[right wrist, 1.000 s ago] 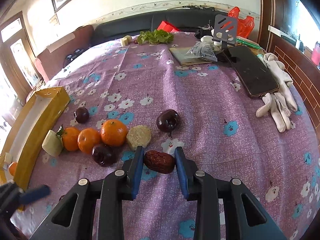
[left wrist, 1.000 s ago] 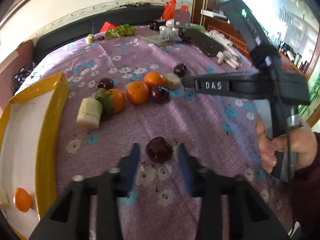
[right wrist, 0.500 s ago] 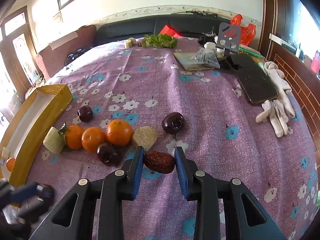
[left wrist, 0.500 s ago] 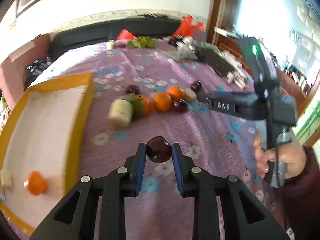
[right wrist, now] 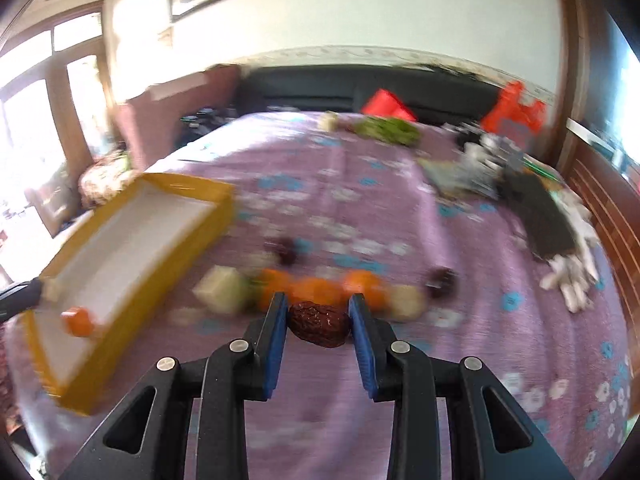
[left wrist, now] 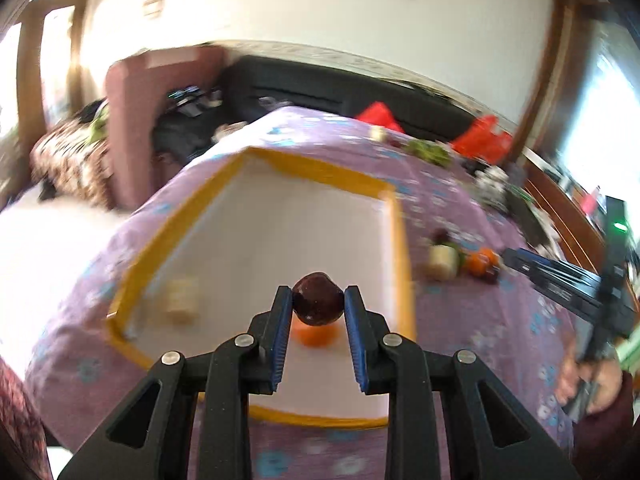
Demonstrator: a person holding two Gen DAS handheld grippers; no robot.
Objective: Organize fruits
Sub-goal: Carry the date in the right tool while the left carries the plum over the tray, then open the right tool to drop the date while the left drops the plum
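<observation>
The dark plum [left wrist: 318, 299] sits pinched between the blue pads of my left claw [left wrist: 318, 308], held up over the white floor of the yellow-rimmed tray [left wrist: 400, 240]. Right under it in the left wrist view I can see an orange fruit [left wrist: 316, 336] lying inside the tray, and a pale block [left wrist: 182, 300] rests on the tray floor further to the left, blurred.

My right claw [right wrist: 319, 322] is clamped on a wrinkled brown date [right wrist: 319, 323], which hangs above the purple flowered cloth [right wrist: 460, 360] of the worktop. Just beyond the date I see a row of loose fruit on the cloth: several tangerines [right wrist: 320, 286] side by side, a pale chunk [right wrist: 222, 290] at the left end with something green against it, another pale piece [right wrist: 408, 300] at the right end, and a dark plum [right wrist: 442, 282] just past that. A second dark fruit [right wrist: 288, 252] lies behind the row, nearer the tray.

From the right wrist camera the tray stands off to the left of the fruit row. At the far side of the worktop there are leafy greens [right wrist: 386, 130], and to the right a dark flat phone-like slab [right wrist: 548, 220] with white gloves [right wrist: 576, 276] beside it. Both views are smeared by motion blur, so finer detail is lost.
</observation>
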